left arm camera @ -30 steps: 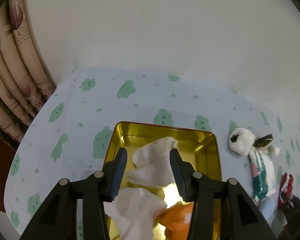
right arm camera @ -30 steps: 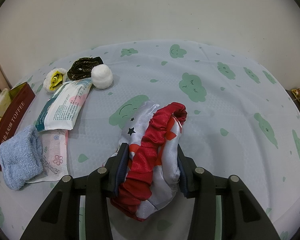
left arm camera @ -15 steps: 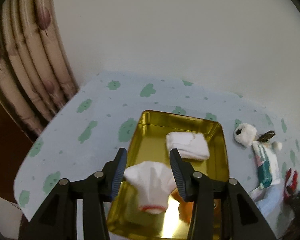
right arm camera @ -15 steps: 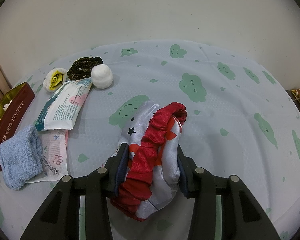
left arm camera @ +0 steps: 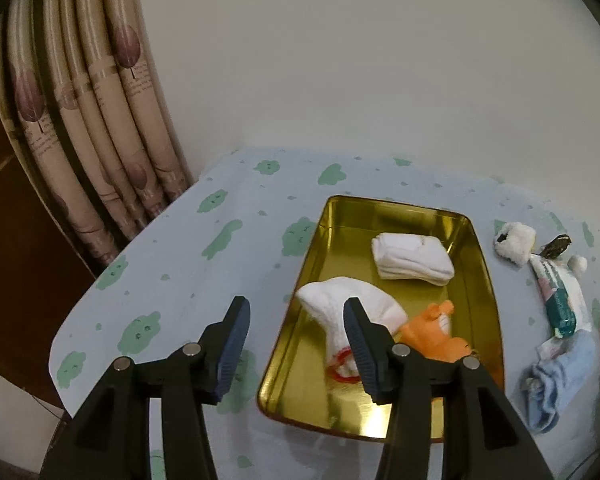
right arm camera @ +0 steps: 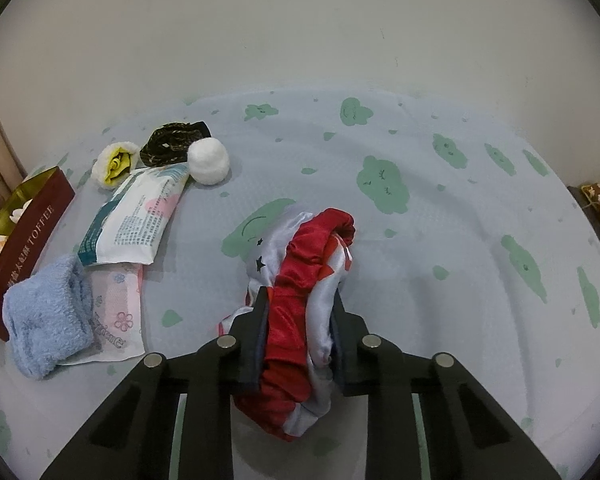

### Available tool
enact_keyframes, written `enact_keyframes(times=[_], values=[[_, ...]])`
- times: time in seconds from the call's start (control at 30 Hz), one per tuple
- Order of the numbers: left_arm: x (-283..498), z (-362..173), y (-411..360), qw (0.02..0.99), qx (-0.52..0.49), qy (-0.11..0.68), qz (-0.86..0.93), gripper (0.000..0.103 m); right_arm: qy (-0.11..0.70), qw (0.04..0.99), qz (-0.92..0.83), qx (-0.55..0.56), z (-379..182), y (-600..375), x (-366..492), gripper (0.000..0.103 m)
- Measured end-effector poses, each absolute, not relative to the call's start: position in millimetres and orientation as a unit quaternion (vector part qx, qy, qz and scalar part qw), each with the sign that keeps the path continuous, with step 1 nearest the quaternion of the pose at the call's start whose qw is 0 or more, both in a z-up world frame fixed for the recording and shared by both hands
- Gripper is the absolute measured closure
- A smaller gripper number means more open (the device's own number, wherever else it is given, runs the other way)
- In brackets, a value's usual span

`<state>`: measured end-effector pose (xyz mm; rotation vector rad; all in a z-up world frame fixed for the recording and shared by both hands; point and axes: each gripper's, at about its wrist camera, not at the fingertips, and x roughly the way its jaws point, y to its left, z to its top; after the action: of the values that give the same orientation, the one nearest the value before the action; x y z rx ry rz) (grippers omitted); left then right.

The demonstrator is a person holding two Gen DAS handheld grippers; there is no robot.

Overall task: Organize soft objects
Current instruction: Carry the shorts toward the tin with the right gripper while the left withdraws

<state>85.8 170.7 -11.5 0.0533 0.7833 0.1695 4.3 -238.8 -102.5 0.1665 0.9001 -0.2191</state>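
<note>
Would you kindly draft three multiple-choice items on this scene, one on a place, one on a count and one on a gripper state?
1. Where does the folded white cloth lie?
A. In the gold tin
B. On the blue towel
C. Between the left gripper's fingers

2. How many items lie in the gold tin?
A. One
B. Three
C. Five

3. What is the right gripper doing?
A. Open over bare tablecloth
B. Shut on the red and white satin cloth
C. Shut on the white pom-pom

Answers:
1. A, the folded cloth rests toward the tin's far end.
2. B, the folded cloth, a white sock and an orange toy show there.
3. B, the cloth is pinched between both fingers.
</note>
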Motion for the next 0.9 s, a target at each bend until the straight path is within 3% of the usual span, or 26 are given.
enact_keyframes(times=[0.43,0.9], values=[[78,-10,195,0.923,0.011,0.368,0.117,0.050,0.409,0.908,-0.075,0.042,-47,-195,17,0.082],[79,-8,241,0.913,-0.039,0.365,0.179,0.050,0.401,0.912,0.091,-0.009,-16,-43,82,0.082]])
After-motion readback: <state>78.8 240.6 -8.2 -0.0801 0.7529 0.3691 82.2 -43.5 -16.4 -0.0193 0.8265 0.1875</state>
